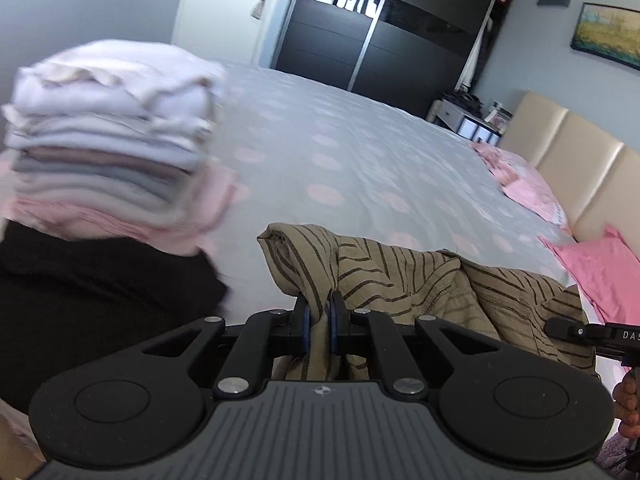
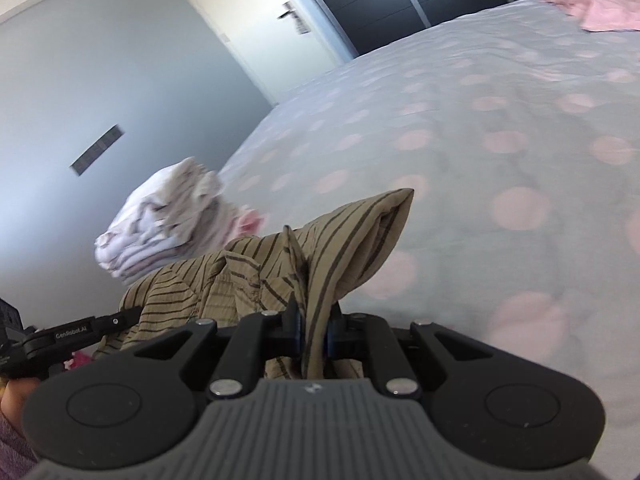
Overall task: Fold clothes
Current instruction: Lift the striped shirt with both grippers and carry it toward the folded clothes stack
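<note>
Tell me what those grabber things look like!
Both are black. The left gripper and right gripper each have two round discs, silver bolts, a ribbed grey middle plate with a small emblem, and fingers with blue pads. White lettering marks their sides. A purple sleeve shows nearby.

Both wrist cams riding close behind their fingers, tilted down across the bed, sharing that folded stack.
</note>
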`<state>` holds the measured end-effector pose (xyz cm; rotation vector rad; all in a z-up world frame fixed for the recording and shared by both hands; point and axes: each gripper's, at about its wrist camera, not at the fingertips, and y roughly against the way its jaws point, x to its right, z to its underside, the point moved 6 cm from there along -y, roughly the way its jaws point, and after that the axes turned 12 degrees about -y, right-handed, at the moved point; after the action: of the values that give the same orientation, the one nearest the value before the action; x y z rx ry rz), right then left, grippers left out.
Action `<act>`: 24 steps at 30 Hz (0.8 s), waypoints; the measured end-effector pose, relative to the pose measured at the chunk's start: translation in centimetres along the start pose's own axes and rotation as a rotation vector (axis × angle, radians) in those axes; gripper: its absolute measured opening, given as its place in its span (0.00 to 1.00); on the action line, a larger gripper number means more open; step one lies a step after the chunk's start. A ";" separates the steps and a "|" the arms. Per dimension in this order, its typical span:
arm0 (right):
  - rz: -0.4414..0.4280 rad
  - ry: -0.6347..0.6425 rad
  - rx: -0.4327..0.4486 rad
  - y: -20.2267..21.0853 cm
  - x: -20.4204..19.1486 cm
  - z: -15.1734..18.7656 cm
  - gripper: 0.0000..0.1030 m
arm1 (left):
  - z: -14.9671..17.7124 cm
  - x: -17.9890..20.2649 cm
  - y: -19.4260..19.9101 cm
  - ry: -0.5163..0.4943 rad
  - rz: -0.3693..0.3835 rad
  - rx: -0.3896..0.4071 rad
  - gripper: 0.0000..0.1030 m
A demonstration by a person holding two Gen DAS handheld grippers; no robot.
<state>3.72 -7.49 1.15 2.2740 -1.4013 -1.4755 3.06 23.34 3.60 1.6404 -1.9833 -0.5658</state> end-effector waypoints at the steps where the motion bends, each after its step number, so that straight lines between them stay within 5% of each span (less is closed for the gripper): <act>1: -0.018 0.009 -0.013 -0.8 -1.3 0.2 0.12 | -0.4 -1.3 0.8 0.006 -0.016 0.007 0.07; 16: -0.193 0.086 -0.176 -14.2 -17.1 6.1 0.12 | -0.4 -20.0 8.2 0.162 -0.288 0.049 0.07; 24: -0.190 0.110 -0.202 -19.6 -19.3 8.2 0.12 | 0.9 -26.5 6.3 0.227 -0.304 0.072 0.07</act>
<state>7.82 20.85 -0.14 2.3709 -0.9822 -1.4409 1.56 50.59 3.70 1.9722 -1.6218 -0.3978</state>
